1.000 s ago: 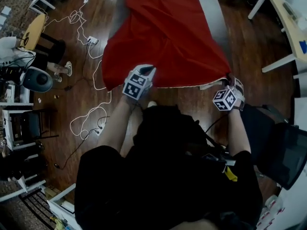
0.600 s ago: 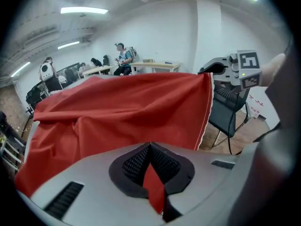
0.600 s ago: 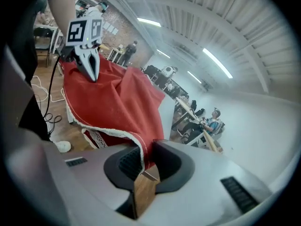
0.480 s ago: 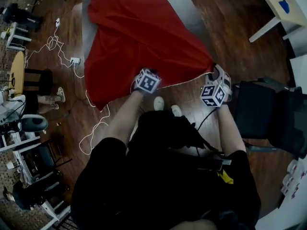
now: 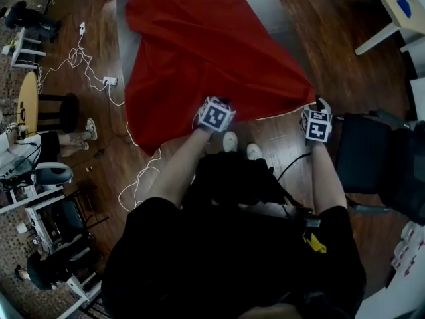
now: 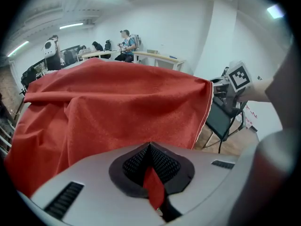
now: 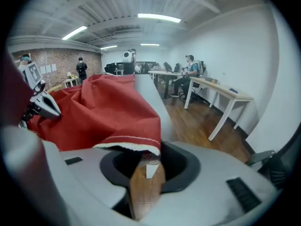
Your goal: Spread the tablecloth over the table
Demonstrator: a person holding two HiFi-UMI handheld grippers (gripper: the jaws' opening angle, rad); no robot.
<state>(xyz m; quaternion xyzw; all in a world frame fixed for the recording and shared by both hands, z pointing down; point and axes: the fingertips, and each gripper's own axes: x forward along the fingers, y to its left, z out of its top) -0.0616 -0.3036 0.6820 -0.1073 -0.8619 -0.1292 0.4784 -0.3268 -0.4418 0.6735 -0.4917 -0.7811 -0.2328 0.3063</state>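
Tablecloth hem clamped in closed left gripper, loose at right gripper's just-opening jaws

White cables lie on the wood floor at the left. A black chair stands at the right.
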